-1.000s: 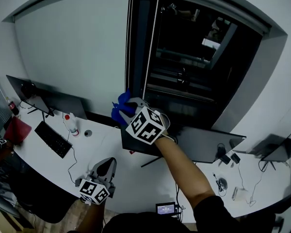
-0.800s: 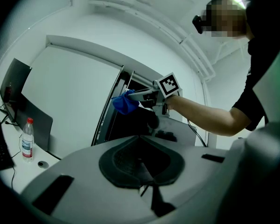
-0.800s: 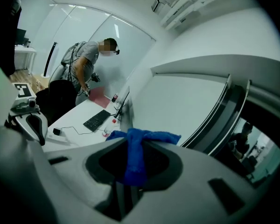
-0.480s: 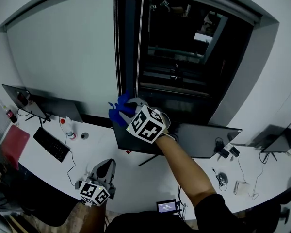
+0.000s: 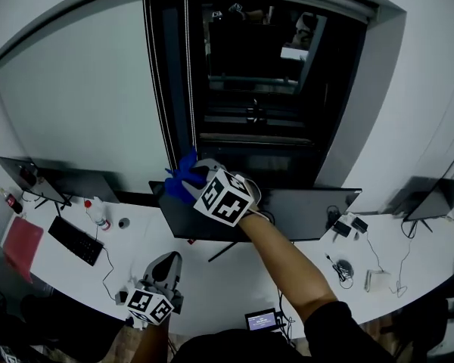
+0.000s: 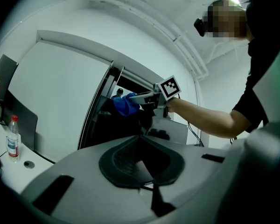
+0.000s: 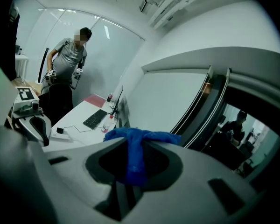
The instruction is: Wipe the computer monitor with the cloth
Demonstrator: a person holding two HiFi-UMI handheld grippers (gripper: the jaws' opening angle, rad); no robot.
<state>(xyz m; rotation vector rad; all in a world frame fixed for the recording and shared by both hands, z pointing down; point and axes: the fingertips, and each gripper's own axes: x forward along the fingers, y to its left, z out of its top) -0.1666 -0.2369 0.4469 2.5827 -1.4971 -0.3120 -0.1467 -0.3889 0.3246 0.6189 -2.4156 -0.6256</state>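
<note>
My right gripper is shut on a blue cloth and holds it at the upper left corner of the dark monitor on the white desk. In the right gripper view the blue cloth hangs bunched between the jaws of the right gripper. My left gripper hangs low over the desk's front edge, shut, with nothing in it. The left gripper view looks past the left gripper up at the cloth and the outstretched arm.
A keyboard, a bottle and a red folder lie at the desk's left, by a second monitor. A mouse, cables and a white box sit at the right. A person stands far off.
The head view has swung, so the desk and monitor slid left in frame. The right gripper with the cloth now sits slightly further in from the monitor's left corner. The left gripper has hardly moved.
</note>
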